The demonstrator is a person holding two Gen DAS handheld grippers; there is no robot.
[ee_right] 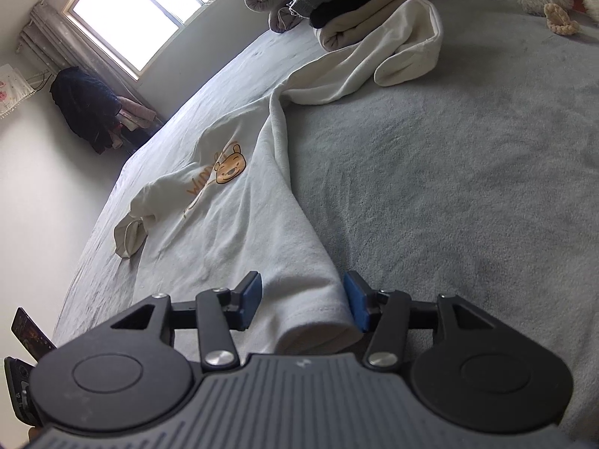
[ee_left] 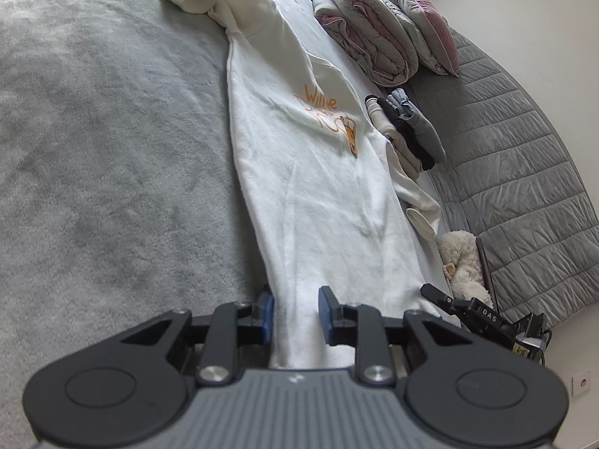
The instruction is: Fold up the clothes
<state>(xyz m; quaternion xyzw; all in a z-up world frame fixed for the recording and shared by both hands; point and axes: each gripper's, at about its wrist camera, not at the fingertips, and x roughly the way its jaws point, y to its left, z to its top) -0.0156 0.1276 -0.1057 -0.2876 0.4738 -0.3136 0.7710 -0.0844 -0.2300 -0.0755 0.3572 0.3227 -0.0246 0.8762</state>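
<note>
From the left wrist, the white sweatshirt (ee_left: 299,172) lies spread along the grey bed (ee_left: 105,142), its orange print facing up, with a stack of folded clothes (ee_left: 408,131) just beside it. The left gripper (ee_left: 295,312) straddles the hem, its fingers (ee_left: 267,312) apart with cloth running between them, not yet pinched as far as I can tell. To fold well, both corners should probably be gripped evenly and lifted together, keeping the hem taut. From the right wrist, the right gripper (ee_right: 303,301) frames the other hem corner of the sweatshirt (ee_right: 239,224); its fingers (ee_right: 353,301) stand wide, one pad touching the rolled edge, nothing clamped.
</note>
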